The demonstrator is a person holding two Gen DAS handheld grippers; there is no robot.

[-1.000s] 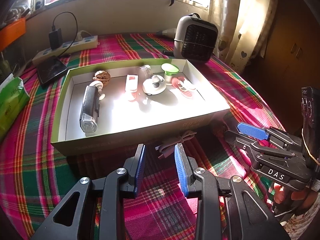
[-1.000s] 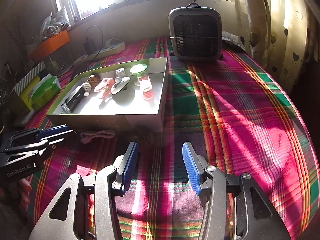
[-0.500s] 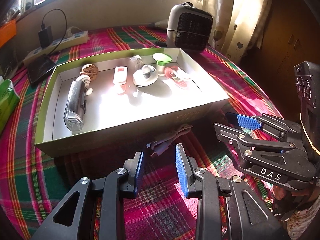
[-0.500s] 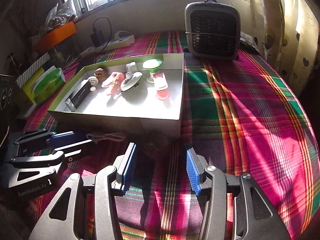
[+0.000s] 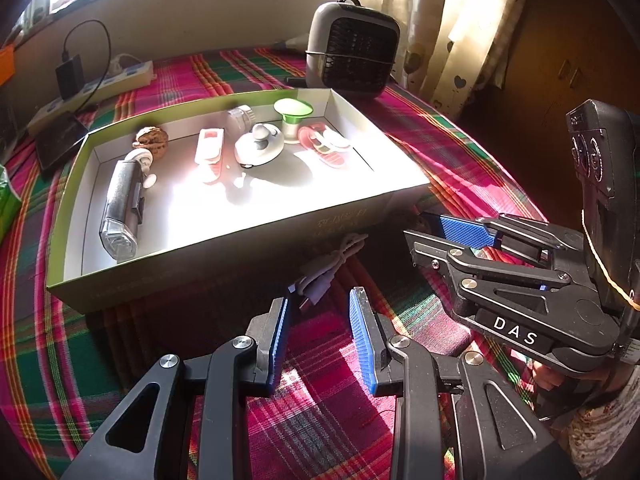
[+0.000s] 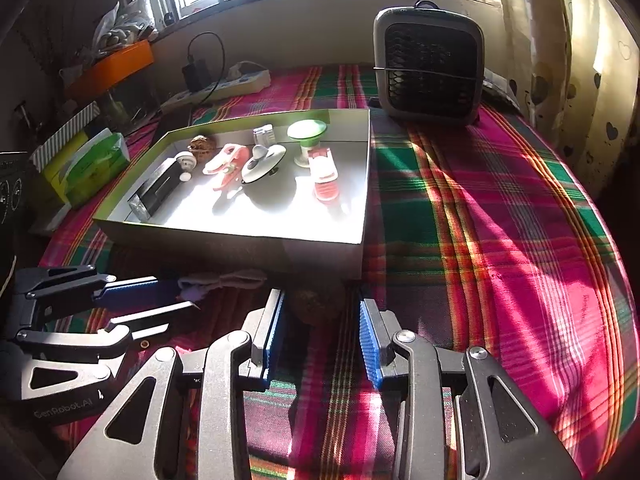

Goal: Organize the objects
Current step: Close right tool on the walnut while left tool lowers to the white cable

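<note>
A shallow green-rimmed box (image 5: pixel 224 252) (image 6: pixel 240 236) lies on the plaid cloth and holds several small items: a grey lamp (image 5: pixel 122 204), a walnut (image 5: pixel 152 142), a white lid (image 5: pixel 260 146), a green-topped cup (image 5: pixel 293 114). A coiled pale cable (image 5: pixel 332 266) (image 6: pixel 224 280) lies on the cloth against the box's near wall. My left gripper (image 5: pixel 318 300) (image 6: pixel 160 304) is open, its tips just short of the cable. A brown walnut (image 6: pixel 316 304) lies in shadow by the box's near corner. My right gripper (image 6: pixel 322 300) (image 5: pixel 436 236) is open with its tips on either side of that walnut.
A grey desk fan (image 5: pixel 352 50) (image 6: pixel 430 70) stands behind the box. A power strip (image 5: pixel 92 94) and a dark tablet (image 5: pixel 60 140) lie at the back left. A green tissue pack (image 6: pixel 84 168) sits left of the box. Curtains (image 5: pixel 460 24) hang at the right.
Both grippers have moved forward toward the box's near wall. The left one has closed in on the cable, the right one on the walnut at the corner. Both stay open.
</note>
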